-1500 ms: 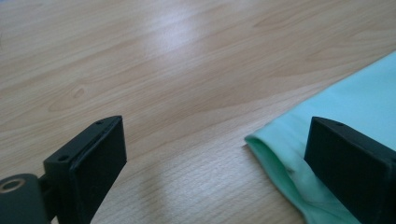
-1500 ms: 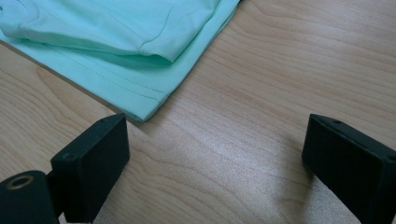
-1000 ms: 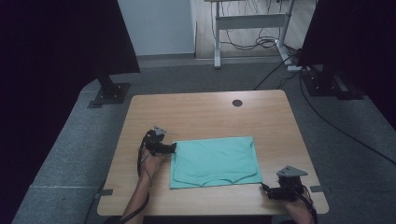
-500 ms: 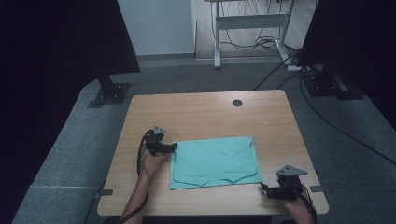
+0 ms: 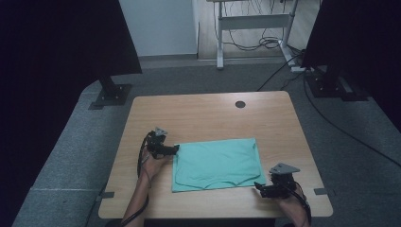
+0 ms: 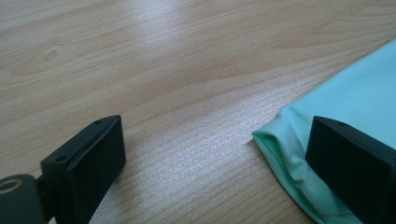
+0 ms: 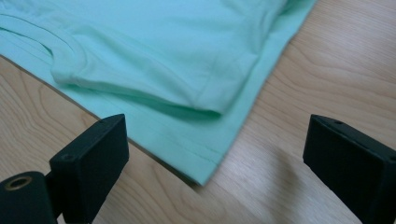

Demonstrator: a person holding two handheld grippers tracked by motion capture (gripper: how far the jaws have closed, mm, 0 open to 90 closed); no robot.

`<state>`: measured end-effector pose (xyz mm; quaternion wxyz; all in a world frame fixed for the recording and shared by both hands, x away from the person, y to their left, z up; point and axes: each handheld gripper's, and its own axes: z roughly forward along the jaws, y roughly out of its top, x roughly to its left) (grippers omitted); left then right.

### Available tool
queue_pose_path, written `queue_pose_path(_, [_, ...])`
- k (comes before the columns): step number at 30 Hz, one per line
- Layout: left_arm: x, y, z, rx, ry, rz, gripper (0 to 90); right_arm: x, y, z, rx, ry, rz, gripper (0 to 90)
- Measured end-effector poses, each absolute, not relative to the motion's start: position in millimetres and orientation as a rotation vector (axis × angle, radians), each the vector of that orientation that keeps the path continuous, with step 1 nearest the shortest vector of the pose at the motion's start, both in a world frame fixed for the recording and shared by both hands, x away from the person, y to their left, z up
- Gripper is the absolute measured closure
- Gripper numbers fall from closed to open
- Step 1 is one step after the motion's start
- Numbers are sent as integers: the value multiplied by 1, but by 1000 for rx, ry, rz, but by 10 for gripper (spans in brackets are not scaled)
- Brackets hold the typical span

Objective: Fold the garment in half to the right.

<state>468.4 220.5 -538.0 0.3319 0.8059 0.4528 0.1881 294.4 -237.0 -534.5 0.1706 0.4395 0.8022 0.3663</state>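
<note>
Folded green cloth [image 5: 216,163] on the table [image 5: 208,113]; left gripper [image 5: 171,150] and right gripper [image 5: 259,188], jaws apart, flank opposite corners, poised to grasp.

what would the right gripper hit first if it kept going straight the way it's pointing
Most likely the near corner of the mint-green cloth. The right gripper has its jaws wide open with that corner lying between and just ahead of them on the table. Depth is hard to judge.

Mint cloth [image 7: 154,60] cut off at the right gripper view's top edge, forearm [image 5: 137,203] cut by the high view's bottom
</note>
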Motion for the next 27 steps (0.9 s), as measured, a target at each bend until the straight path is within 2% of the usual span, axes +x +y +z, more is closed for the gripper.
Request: queue_pose_path(27, [468,220,-538,2106,1183,494,50,316,-175,-531,1124,2362,1106,23])
